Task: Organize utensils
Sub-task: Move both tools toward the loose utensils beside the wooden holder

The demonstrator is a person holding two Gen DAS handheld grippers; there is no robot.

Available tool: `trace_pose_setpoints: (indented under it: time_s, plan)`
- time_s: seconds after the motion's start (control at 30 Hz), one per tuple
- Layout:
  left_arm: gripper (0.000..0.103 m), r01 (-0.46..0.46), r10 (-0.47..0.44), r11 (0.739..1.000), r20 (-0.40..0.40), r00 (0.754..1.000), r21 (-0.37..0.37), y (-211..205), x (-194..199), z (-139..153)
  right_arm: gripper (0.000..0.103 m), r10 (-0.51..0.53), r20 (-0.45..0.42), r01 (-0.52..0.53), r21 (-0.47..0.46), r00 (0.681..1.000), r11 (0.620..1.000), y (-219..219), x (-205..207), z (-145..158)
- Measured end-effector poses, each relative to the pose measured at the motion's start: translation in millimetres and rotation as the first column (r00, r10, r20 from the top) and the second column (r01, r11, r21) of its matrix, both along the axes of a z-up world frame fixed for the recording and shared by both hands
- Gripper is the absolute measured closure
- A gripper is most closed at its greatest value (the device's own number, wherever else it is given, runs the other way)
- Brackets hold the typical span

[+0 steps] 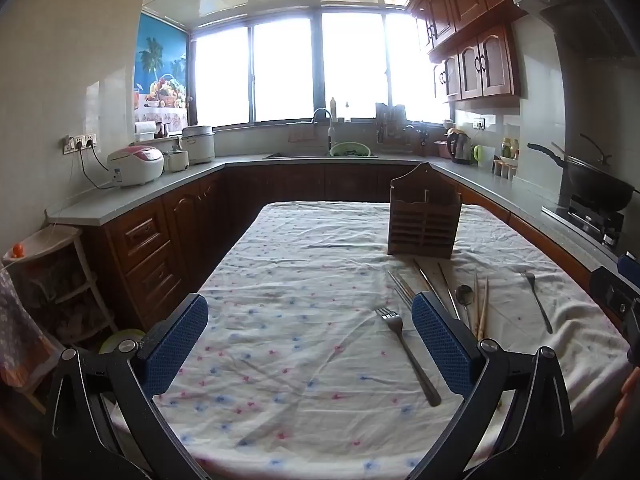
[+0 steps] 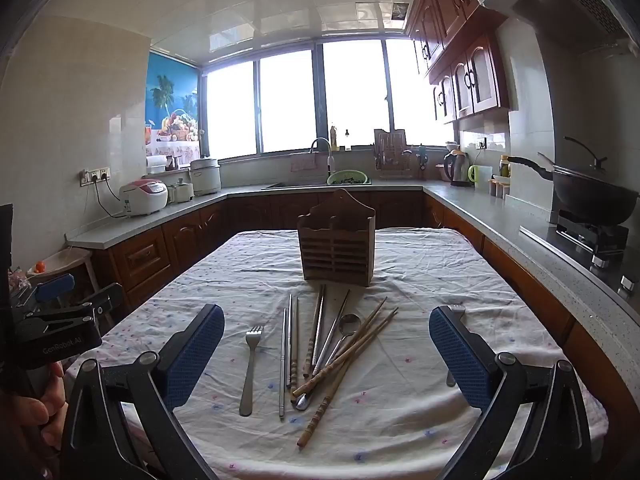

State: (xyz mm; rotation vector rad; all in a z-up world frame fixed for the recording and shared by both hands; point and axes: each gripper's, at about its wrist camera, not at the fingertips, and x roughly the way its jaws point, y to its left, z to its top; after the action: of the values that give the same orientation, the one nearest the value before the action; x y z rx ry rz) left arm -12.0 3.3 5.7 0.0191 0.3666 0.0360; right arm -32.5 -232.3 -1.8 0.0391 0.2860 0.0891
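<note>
Fingers point(image 2: 460, 356) of both grippers spread wide, empty, above scattered chopsticks point(image 2: 344, 360) before the wooden holder point(image 2: 336, 248).

On the table point(image 2: 420, 264), chopsticks point(image 2: 348, 354) lie before the holder point(image 2: 337, 248), fork point(image 2: 251, 364) at left.

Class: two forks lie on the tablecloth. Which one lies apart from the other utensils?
The far-right fork, alone beside the right gripper's finger; the other fork adjoins the chopsticks.
</note>
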Motion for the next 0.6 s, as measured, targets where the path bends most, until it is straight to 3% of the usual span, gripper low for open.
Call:
trace_pose_setpoints:
  time_s: [0.6]
  plan:
    - [0.000,0.015,-0.015,1.000,-0.016,1.000,0.004,-3.9,6.8,-3.3,0.000,0.001,-0.012,-0.001,0.003,1.000,1.000,-1.8,1.7,0.1]
